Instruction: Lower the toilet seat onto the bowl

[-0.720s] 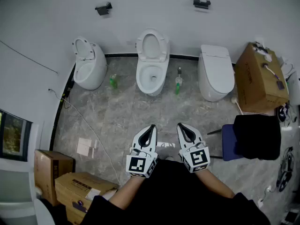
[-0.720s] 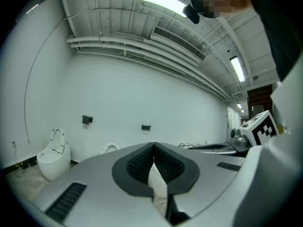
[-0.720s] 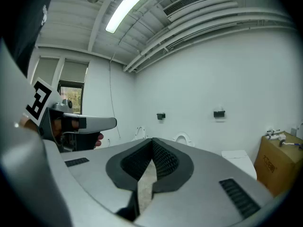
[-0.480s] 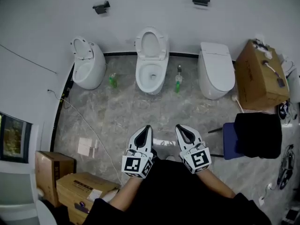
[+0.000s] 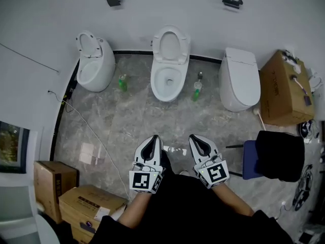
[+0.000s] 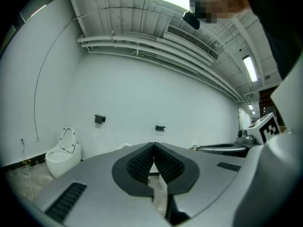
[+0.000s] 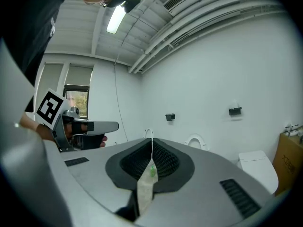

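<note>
White left gripper (image 5: 151,138) and right gripper (image 5: 196,138) (jaws pressed together) are hovering well apart from the upright white oval toilet seat (image 5: 171,43).

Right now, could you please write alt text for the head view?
The left gripper and right gripper, both shut, point side by side across a grey floor toward three white toilets. The left toilet and middle toilet stand open; the right toilet is closed.

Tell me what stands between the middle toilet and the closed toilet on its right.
Head view: a green bottle stands on the floor there, a smaller dark-topped thing just behind it.
</note>
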`<state>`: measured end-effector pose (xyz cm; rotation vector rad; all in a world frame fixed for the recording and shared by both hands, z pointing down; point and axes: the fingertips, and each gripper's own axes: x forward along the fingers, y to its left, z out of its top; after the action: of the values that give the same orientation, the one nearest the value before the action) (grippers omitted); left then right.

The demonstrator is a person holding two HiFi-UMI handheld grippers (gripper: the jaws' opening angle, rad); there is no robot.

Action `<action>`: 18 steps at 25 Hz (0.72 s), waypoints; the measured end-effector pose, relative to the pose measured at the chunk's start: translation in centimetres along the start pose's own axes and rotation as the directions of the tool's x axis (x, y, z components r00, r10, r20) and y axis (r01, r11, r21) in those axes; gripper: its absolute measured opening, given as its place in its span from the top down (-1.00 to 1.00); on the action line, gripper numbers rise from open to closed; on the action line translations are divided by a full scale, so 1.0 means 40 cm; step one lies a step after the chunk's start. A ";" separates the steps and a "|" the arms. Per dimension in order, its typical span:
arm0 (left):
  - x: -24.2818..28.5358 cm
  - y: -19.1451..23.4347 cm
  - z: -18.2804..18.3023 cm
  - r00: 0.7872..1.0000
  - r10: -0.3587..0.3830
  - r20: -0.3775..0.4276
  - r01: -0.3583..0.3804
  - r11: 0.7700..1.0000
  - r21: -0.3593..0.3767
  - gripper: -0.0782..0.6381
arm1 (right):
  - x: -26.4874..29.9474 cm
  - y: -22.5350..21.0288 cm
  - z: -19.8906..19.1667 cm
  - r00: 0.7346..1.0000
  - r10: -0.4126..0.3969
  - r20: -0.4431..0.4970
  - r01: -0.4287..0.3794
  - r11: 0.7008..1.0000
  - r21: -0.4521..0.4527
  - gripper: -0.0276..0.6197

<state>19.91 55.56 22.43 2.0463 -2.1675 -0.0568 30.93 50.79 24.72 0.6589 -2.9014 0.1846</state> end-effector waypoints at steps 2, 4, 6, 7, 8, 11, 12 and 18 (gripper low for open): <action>0.040 0.078 0.011 1.000 0.024 0.010 -0.024 1.000 -0.008 0.74 | 0.078 -0.011 0.012 1.000 -0.007 -0.016 0.007 1.000 -0.004 0.82; 0.084 0.149 0.023 0.999 0.032 0.013 -0.032 0.999 0.007 0.74 | 0.151 -0.022 0.026 0.999 -0.013 -0.032 0.013 1.000 -0.022 0.82; 0.135 0.218 0.036 1.000 0.026 0.003 -0.026 0.999 0.040 0.74 | 0.224 -0.040 0.042 0.998 -0.030 -0.053 0.028 0.999 -0.045 0.82; 0.161 0.255 0.045 1.000 0.026 -0.001 -0.026 0.999 0.046 0.74 | 0.260 -0.052 0.050 0.997 -0.044 -0.065 0.040 0.998 -0.053 0.82; 0.184 0.293 0.055 1.000 0.026 -0.002 -0.026 0.999 0.042 0.74 | 0.295 -0.064 0.059 0.995 -0.060 -0.075 0.056 0.997 -0.057 0.82; 0.242 0.389 0.072 1.000 0.010 -0.008 -0.009 1.000 0.028 0.74 | 0.379 -0.098 0.087 0.991 -0.109 -0.082 0.105 0.993 -0.054 0.82; 0.262 0.412 0.076 1.000 -0.003 -0.010 0.003 1.000 0.028 0.74 | 0.403 -0.109 0.095 0.989 -0.123 -0.080 0.120 0.992 -0.048 0.82; 0.386 0.525 0.092 0.997 -0.077 -0.019 0.077 0.997 0.026 0.74 | 0.575 -0.158 0.119 0.978 -0.180 -0.102 0.176 0.983 -0.047 0.82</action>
<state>-2.14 41.23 23.05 2.1363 -2.0897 -0.0183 12.64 34.79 24.81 0.8690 -2.7203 0.1377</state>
